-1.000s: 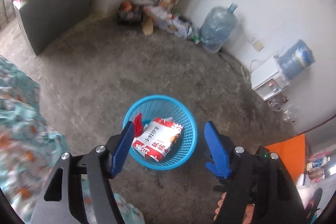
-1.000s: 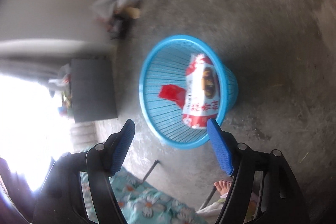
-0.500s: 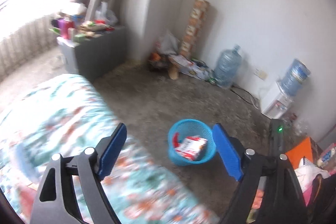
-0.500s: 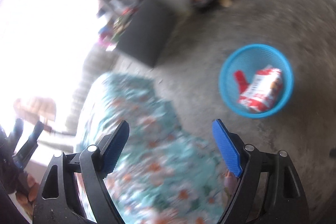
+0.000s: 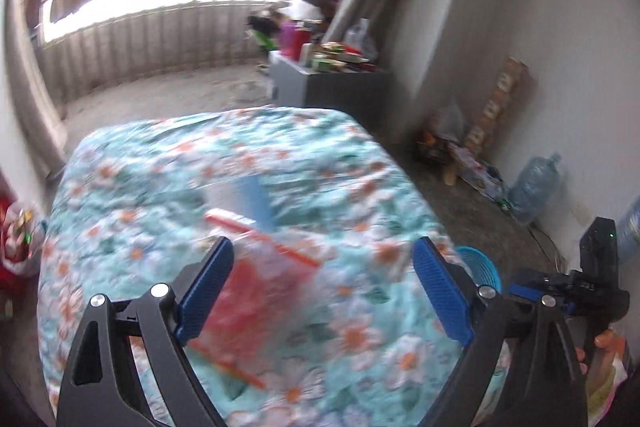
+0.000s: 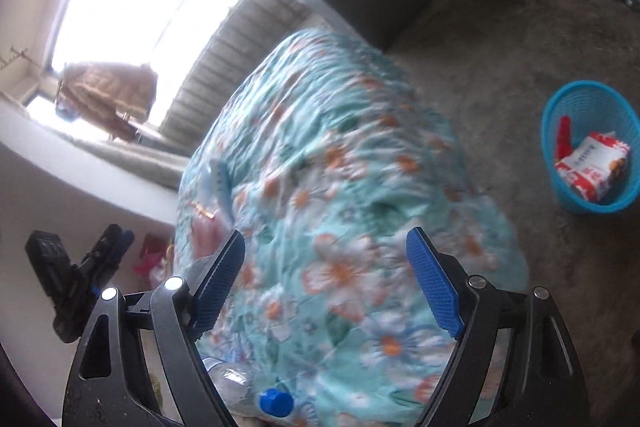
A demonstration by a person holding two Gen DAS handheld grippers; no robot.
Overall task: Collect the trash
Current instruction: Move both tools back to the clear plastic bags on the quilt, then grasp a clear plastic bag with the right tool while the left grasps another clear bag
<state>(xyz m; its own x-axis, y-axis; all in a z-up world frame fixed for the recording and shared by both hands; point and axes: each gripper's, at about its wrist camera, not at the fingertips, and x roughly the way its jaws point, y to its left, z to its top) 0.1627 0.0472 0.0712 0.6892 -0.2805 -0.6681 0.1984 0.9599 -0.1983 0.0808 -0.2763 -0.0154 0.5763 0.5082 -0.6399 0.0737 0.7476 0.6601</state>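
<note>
A teal flowered bedspread [image 5: 360, 163] fills both views. On it lie a blurred red and clear bag with orange strips [image 5: 256, 291] and a blue-white wrapper [image 5: 250, 197]. My left gripper [image 5: 322, 247] hangs over the red bag, its jaws opening with nothing between the pads. My right gripper [image 6: 326, 239] is open and empty above the bedspread [image 6: 360, 187]. A clear bottle with a blue cap [image 6: 276, 401] lies at the bed's near edge. The blue mesh basket [image 6: 584, 205] stands on the floor to the right and holds a red-white snack bag [image 6: 592, 167] and a red wrapper [image 6: 564, 135].
A grey cabinet [image 5: 340, 91] loaded with clutter stands beyond the bed, by a bright window. Boxes, bags and a big water jug [image 5: 534, 187] line the right wall. The floor is bare concrete [image 6: 500, 59]. Only the basket's rim [image 5: 486, 267] peeks out behind the bed in the left wrist view.
Both grippers have lifted away from the basket and swung over the bed. The basket has slid off to the right in both views. Both pairs of jaws stand wider than before.
</note>
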